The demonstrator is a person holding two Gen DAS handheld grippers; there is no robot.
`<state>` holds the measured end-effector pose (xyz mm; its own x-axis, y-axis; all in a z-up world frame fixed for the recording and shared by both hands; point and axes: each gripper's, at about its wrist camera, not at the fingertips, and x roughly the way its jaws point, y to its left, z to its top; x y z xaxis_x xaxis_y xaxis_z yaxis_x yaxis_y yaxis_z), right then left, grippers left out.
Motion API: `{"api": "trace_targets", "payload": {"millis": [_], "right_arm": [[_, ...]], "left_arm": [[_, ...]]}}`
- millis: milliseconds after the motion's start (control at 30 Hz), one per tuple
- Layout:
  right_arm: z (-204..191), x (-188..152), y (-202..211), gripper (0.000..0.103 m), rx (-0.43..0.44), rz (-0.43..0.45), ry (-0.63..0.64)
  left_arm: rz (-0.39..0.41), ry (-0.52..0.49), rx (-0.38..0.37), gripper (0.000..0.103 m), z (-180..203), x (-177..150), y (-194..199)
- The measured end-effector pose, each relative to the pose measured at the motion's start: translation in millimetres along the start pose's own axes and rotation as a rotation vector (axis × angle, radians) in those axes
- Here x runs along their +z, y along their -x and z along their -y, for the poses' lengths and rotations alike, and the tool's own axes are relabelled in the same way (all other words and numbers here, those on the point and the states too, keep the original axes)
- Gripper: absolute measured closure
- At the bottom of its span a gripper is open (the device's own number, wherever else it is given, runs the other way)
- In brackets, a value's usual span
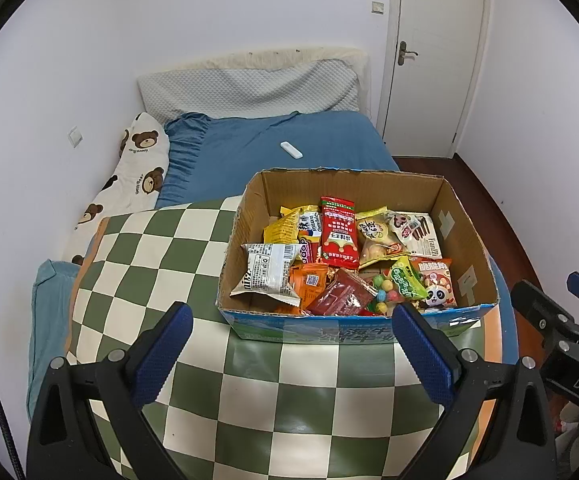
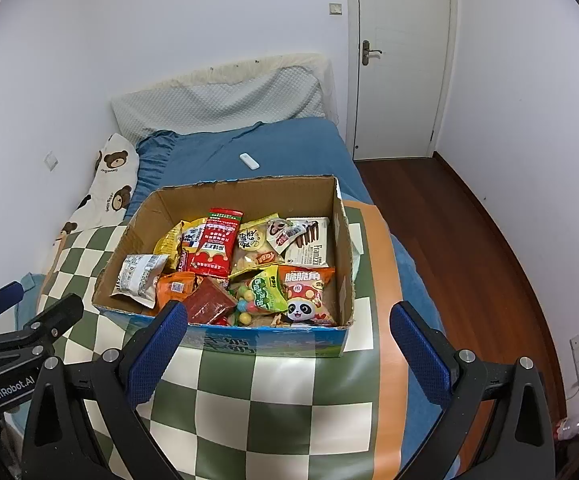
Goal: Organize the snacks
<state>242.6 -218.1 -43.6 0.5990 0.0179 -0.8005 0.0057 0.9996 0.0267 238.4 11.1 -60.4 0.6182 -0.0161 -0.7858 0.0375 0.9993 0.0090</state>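
Observation:
An open cardboard box [image 1: 465, 236] [image 2: 345, 248] stands on a green and cream checkered mat [image 1: 161, 264] [image 2: 273, 392] on the bed. It holds several snack packets: a tall red one [image 1: 338, 232] [image 2: 215, 242], a white one [image 1: 267, 270] [image 2: 139, 276], an orange panda bag [image 1: 435, 282] [image 2: 307, 294], a dark red one [image 1: 339, 294] [image 2: 209, 300]. My left gripper [image 1: 291, 320] is open and empty just short of the box's near wall. My right gripper [image 2: 287, 320] is open and empty at the near wall.
A blue bed sheet [image 1: 289, 136] lies behind the box with a white remote [image 1: 291, 149] [image 2: 248, 160] on it. A bear-print pillow [image 1: 137, 168] lies at the left wall. A white door [image 2: 401, 60] and wood floor [image 2: 449, 232] are at the right.

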Motion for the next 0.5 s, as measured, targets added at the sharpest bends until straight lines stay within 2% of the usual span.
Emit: {"api": "trace_targets", "payload": {"millis": [500], "right_arm": [[-0.2,1.1,-1.9,0.000,0.002,-0.001,0.003]], "left_arm": [[0.026,-0.003,0.007,0.001,-0.5,2.1,4.0]]}}
